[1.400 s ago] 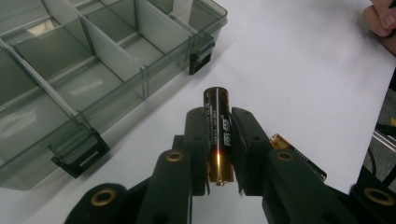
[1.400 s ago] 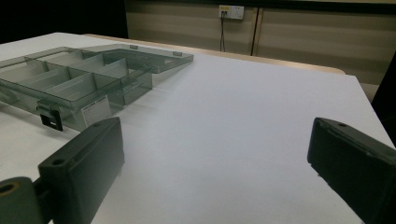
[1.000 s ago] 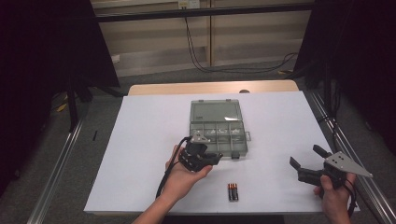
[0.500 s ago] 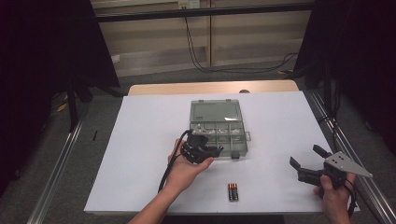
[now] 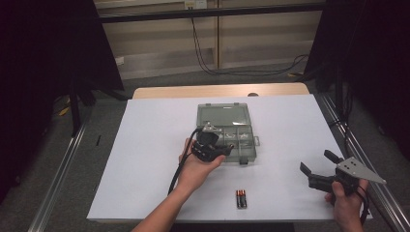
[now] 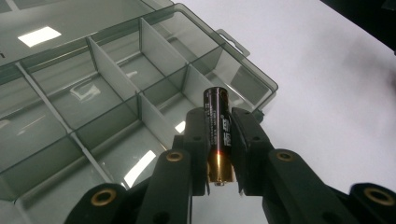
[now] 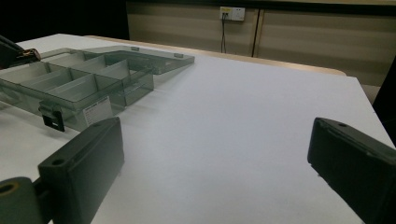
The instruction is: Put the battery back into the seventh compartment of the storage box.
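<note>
Left gripper (image 6: 219,149) pinching a dark cylindrical battery with copper end (image 6: 217,135) above the near-edge compartments of the clear smoky plastic organiser box (image 6: 116,84), exact compartment unclear. Right gripper (image 5: 320,163) spread wide over bare white worktop (image 5: 290,125), well apart. Two more batteries (image 5: 241,198) near front edge.

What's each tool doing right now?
Left tool: shut on a battery, over the open box.
Right tool: open, holding nothing.
</note>
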Demonstrator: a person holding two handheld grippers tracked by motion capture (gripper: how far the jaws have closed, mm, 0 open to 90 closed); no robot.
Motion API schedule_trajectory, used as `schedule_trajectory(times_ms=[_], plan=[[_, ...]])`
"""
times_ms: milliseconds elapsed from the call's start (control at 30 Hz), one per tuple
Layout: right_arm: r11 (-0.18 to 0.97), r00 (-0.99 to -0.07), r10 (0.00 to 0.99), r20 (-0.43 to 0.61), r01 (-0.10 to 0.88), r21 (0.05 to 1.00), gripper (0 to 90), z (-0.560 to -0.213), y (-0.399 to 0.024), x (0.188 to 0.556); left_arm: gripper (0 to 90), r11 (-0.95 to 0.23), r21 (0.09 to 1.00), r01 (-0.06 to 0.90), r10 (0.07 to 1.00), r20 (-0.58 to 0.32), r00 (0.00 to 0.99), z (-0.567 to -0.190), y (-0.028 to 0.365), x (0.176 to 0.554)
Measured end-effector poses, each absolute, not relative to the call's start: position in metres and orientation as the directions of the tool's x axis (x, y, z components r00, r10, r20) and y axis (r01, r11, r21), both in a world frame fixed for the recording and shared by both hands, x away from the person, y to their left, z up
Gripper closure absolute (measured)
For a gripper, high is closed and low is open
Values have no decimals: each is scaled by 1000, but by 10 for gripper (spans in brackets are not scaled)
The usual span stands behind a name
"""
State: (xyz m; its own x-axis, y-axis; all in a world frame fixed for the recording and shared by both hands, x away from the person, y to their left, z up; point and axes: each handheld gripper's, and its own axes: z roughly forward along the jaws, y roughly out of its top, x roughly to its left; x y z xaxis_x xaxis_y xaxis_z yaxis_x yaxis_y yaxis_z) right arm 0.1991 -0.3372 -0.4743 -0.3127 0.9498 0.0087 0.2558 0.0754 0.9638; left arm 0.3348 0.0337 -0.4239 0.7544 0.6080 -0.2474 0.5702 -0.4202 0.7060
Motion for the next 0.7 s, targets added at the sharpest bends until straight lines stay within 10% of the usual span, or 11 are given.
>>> schedule_trajectory(times_ms=[700], plan=[[69, -311, 950, 13, 254, 965, 32, -474, -337, 199, 771, -374, 689, 620, 661, -271, 700, -439, 17, 354]])
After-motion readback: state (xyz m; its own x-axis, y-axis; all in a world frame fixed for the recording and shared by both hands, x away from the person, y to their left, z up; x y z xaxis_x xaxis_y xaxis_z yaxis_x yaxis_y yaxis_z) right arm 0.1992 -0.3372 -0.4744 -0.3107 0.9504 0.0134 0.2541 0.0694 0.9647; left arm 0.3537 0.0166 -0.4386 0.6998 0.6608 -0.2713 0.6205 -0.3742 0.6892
